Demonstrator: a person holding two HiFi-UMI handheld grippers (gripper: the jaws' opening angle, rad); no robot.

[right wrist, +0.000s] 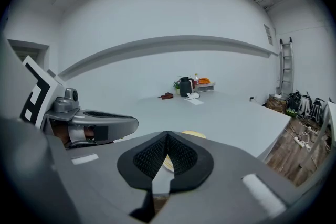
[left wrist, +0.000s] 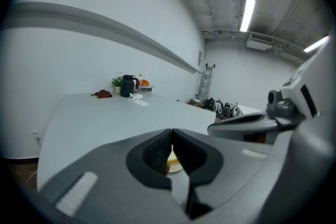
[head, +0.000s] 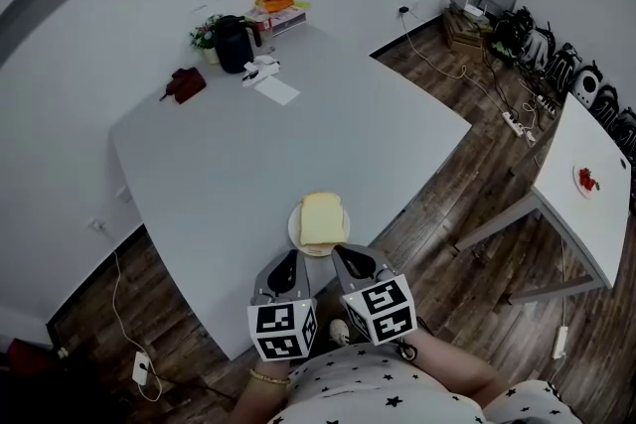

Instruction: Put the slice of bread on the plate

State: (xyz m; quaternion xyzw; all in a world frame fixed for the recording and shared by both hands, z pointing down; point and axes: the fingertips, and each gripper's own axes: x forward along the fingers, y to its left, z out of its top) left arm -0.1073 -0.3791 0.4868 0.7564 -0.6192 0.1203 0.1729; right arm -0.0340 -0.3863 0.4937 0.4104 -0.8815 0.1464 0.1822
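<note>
Lying flat on the small round white plate, just ahead of both sets of fingertips on the pale grey tabletop: the pale yellow square slice of bread. Grey left gripper and grey right gripper side by side at the near table edge, black ribbed pads pressed together, gripping nothing. Well beyond the fingertips: a black jug, a dark red object and a white paper sheet.
</note>
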